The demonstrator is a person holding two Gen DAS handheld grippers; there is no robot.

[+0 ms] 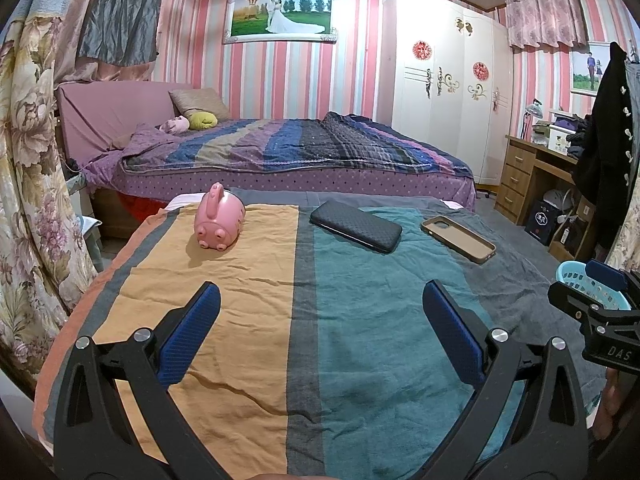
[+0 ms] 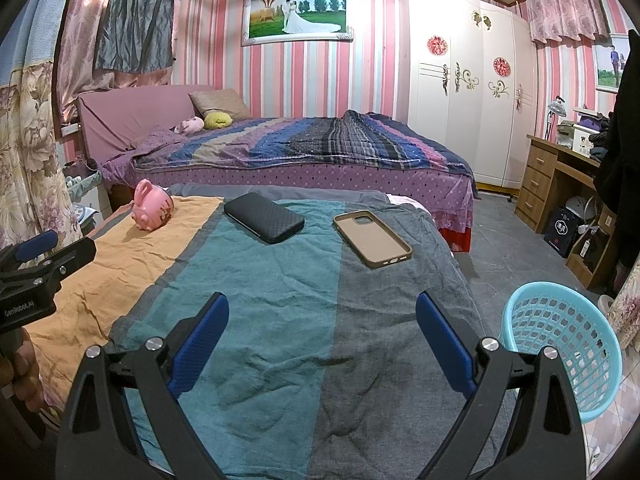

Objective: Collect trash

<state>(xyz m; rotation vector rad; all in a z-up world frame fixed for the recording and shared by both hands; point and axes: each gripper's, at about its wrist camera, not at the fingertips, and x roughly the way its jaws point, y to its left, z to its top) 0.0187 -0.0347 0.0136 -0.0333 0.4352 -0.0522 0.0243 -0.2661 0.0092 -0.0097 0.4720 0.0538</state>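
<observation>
Two pairs of tongs, left tongs (image 1: 320, 322) and right tongs (image 2: 322, 330), hover side by side at the near edge of the striped cloth (image 2: 256, 280) covering the table, each spread wide and holding nothing. Near right, off the table edge and just beside the right tongs, stands a light-blue plastic basket (image 2: 568, 344), apparently the receptacle; what its interior holds cannot be told. Farther along the cloth lie three items well apart from both tongs: a pink piggy bank (image 1: 219, 218) at far left, a black phone case (image 2: 264, 218) at centre, and a tan phone case (image 2: 372, 238), open side up, to the right. No plain scrap of trash shows on the cloth. The scene suits either items awaiting collection or trash already cleared with these three remaining. Beyond is a bed (image 2: 304, 148).
</observation>
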